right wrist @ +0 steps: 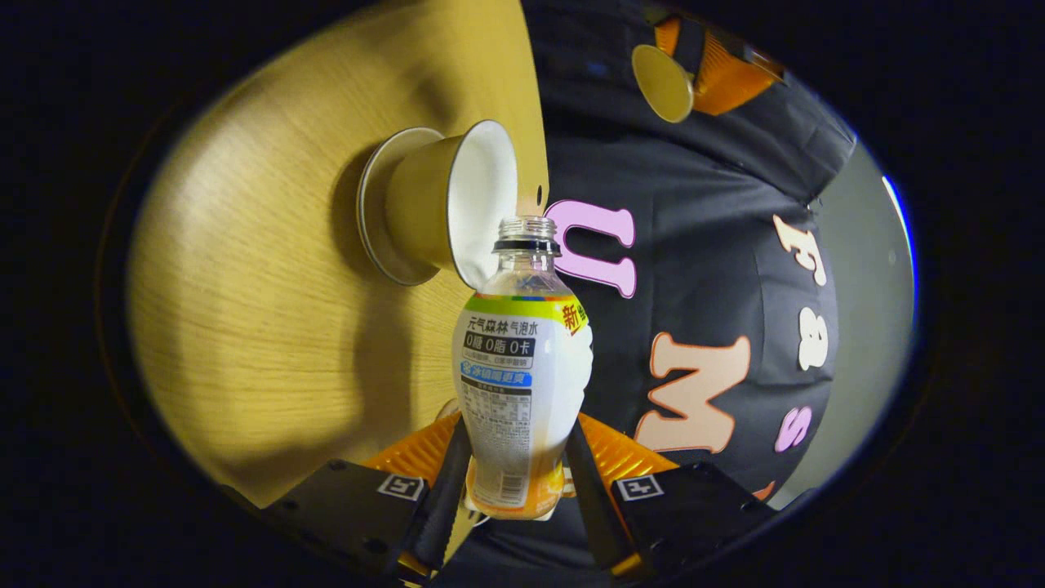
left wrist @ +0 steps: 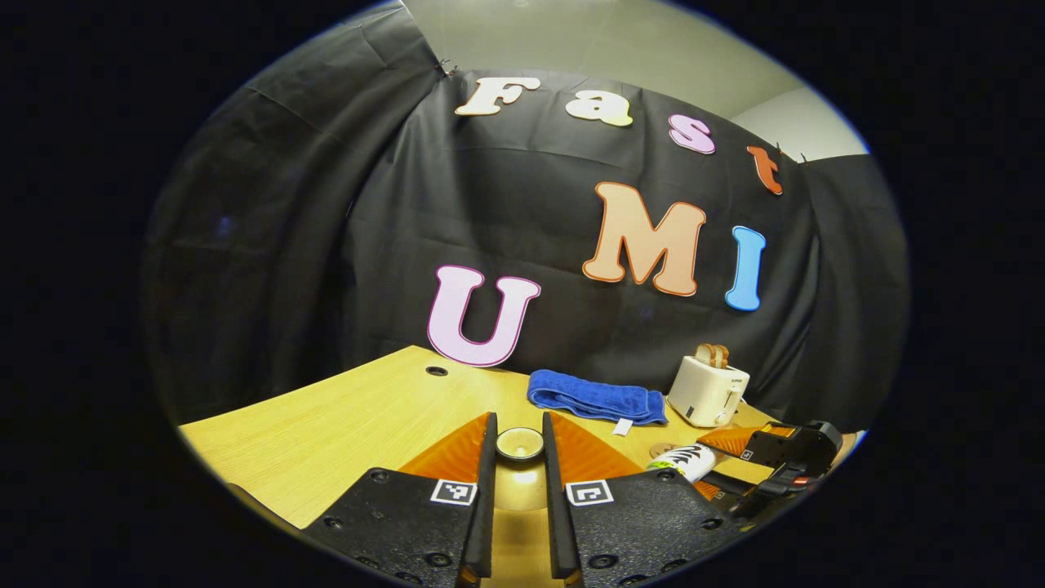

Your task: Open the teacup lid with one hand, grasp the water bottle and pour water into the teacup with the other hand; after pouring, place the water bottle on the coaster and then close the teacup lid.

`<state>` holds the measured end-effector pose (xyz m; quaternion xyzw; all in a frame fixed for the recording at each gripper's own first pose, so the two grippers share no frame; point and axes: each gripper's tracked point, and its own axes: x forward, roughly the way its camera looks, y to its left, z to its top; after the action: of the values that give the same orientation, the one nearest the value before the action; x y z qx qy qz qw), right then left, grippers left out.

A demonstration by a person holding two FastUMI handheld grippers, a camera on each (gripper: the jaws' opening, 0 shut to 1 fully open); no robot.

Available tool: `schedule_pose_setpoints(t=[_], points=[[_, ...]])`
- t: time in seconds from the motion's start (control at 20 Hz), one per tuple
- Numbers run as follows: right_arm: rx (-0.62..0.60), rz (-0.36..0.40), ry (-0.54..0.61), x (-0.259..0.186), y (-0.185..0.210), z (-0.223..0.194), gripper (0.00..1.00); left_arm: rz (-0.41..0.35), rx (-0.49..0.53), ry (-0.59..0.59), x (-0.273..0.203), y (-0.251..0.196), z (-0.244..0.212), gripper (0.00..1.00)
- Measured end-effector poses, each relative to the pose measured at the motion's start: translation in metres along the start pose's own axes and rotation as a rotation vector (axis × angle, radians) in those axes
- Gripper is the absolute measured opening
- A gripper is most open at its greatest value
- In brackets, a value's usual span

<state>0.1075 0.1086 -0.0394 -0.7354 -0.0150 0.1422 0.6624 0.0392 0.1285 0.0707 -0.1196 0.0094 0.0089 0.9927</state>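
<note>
Even overhead light is seen in the left gripper view; sharp focus, heavy fisheye bending at the edges. In the right gripper view, the bench is lit warm and uneven, darkening rimward; a soft shadow is cast beside the teacup.

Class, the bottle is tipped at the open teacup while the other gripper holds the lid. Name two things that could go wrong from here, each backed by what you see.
1. The water bottle is held near its base by the right gripper, so its neck, at the teacup rim, may wander and spill onto the table.
2. The left gripper pinches the small round lid at its fingertips; it might slip.
</note>
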Motion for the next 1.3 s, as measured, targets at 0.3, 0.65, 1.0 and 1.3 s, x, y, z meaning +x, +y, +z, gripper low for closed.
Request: schedule_pose_setpoints(t=[0.3,0.65,1.0,1.3], points=[[0.385,0.056,0.037,-0.004,0.009,-0.01,0.68,-0.008,0.003,0.007,0.001,-0.002,-0.003,0.25],[0.762,0.048,0.07,0.01,-0.012,-0.024,0.68,-0.02,0.004,0.009,0.001,-0.007,-0.004,0.25],[1.014,0.0,0.075,0.032,-0.032,-0.038,0.71,-0.029,0.003,0.015,0.002,-0.01,-0.005,0.25],[1.269,-0.077,0.065,0.058,-0.057,-0.061,0.69,-0.048,0.012,0.017,0.0,-0.017,-0.006,0.25]])
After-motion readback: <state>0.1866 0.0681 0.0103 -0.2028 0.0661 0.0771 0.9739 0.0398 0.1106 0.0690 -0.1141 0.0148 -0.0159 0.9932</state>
